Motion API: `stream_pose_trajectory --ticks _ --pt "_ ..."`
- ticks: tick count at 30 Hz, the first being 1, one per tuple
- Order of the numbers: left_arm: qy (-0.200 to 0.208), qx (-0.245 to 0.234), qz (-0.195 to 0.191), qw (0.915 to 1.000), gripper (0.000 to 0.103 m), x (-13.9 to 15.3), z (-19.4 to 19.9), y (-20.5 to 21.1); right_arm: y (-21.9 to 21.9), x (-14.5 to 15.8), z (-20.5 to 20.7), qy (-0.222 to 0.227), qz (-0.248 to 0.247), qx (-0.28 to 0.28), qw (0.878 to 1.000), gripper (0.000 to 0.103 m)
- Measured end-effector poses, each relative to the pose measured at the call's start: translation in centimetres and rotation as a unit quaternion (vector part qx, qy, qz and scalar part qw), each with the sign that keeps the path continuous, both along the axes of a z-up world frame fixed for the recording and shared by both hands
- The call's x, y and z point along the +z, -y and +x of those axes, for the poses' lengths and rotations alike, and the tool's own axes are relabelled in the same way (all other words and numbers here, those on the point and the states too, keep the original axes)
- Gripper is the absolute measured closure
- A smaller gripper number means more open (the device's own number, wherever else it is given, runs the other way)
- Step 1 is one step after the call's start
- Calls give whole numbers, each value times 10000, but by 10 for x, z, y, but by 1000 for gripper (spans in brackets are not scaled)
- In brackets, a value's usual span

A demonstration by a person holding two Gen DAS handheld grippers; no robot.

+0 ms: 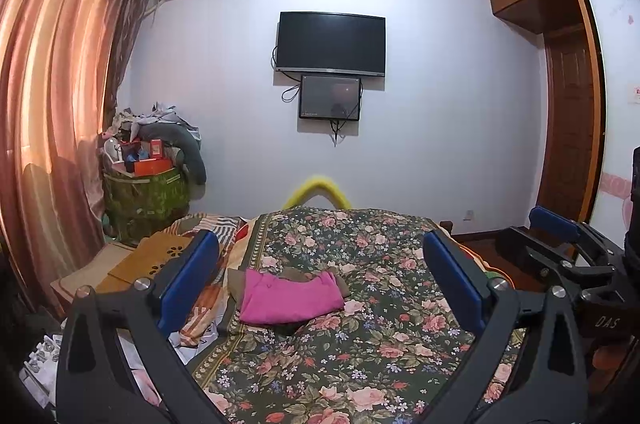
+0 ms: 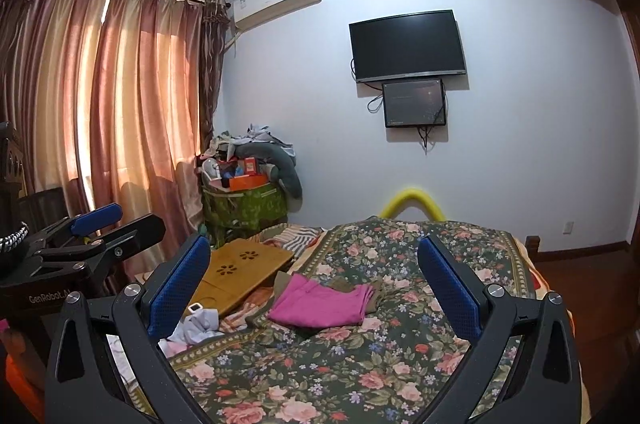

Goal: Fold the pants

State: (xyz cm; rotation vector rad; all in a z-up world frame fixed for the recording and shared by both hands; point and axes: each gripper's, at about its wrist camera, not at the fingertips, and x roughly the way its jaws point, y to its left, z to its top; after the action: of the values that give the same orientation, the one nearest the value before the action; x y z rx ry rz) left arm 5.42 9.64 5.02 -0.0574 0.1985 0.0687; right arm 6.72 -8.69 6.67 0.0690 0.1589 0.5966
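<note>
Pink pants lie folded in a flat rectangle on the floral bedspread, over an olive-brown garment that shows at their far edge. My left gripper is held above the bed, short of the pants, open and holding nothing. From the right wrist view the same pink pants lie ahead on the bedspread. My right gripper is likewise open and empty, raised off the bed. Each gripper appears at the edge of the other's view: right gripper, left gripper.
A wooden lap desk and crumpled white cloth lie left of the pants. A green basket piled with clutter stands in the corner by the curtains. A yellow foam arch rises beyond the bed's far end, and a TV hangs on the wall.
</note>
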Motion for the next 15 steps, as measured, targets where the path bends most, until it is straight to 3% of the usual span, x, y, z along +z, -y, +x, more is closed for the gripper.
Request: stream_pose_trajectory --ticks 15 --pt "21 -25 -40 10000 0 -1 0 1 3 -1 0 0 9 -41 10000 0"
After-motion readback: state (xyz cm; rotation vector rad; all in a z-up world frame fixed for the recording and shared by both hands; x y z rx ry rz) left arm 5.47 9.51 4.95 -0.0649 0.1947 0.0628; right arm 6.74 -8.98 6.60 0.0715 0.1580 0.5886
